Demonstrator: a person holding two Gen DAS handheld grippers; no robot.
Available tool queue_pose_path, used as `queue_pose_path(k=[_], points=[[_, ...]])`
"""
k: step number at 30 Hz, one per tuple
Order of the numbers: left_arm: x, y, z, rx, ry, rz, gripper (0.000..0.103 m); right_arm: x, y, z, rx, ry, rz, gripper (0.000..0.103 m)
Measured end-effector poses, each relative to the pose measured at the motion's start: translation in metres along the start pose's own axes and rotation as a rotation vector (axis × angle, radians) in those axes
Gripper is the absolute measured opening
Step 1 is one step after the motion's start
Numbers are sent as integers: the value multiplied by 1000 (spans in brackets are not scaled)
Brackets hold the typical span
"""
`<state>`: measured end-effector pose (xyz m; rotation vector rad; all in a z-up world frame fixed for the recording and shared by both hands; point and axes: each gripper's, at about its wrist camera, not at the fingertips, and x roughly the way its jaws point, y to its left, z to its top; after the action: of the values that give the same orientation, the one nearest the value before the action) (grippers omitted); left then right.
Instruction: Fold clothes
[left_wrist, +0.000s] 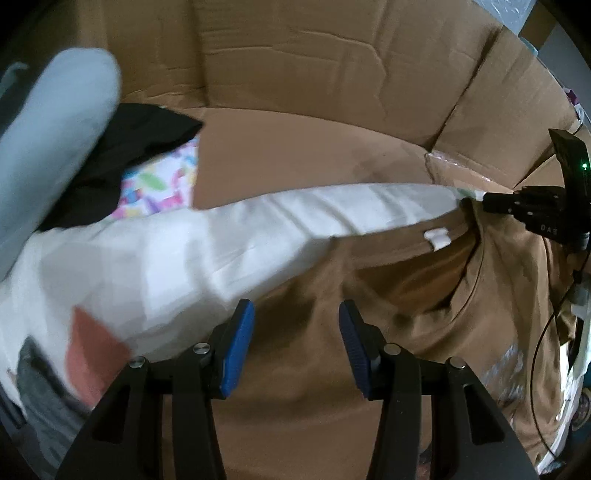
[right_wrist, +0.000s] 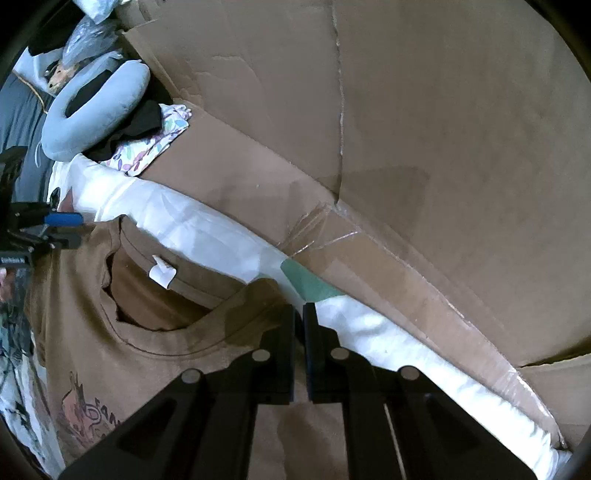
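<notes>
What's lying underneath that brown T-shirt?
The brown T-shirt lies partly on a white pillow-like cloth, which shows along its collar side, by the cardboard. Whatever is beneath the shirt's middle is covered.

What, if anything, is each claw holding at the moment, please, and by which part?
The right claw is shut on the brown T-shirt at its shoulder edge, beside the neckline. The left claw is open above the shirt, holding nothing.

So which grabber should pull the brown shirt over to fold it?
The right gripper, probably: its jaws look shut at the brown shirt's shoulder. The left gripper hangs open above it, holding nothing.
</notes>
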<state>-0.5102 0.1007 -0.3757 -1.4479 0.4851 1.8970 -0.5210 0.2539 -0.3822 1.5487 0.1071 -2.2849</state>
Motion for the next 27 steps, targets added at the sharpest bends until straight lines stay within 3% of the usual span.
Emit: queue_pose_path(k=[4, 7, 13, 17, 19, 20, 22, 23, 25, 27], points=[[6, -10, 15, 25, -19, 54, 48, 4, -3, 1, 22, 9, 1, 15], [8, -12, 24, 50, -20, 75, 48, 10, -3, -1, 15, 26, 11, 15], [21, -19, 26, 124, 19, 67, 48, 9, -3, -8, -7, 24, 66, 23], [35, -27, 25, 157, 50, 59, 48, 13, 4, -6, -52, 37, 50, 27], [41, -31, 25, 168, 62, 53, 38, 14, 10, -7, -88, 42, 37, 27], [43, -33, 25, 174, 68, 53, 26, 16, 13, -8, -110, 45, 29, 27], [42, -35, 26, 184, 62, 61, 13, 17, 19, -9, -148, 49, 16, 27], [40, -36, 26, 189, 54, 67, 8, 16, 21, -9, -169, 50, 13, 21], [33, -34, 26, 188, 28, 69, 7, 14, 26, -11, -210, 51, 7, 11], [24, -30, 27, 179, -5, 64, 7, 10, 30, -12, -243, 40, -5, 9]])
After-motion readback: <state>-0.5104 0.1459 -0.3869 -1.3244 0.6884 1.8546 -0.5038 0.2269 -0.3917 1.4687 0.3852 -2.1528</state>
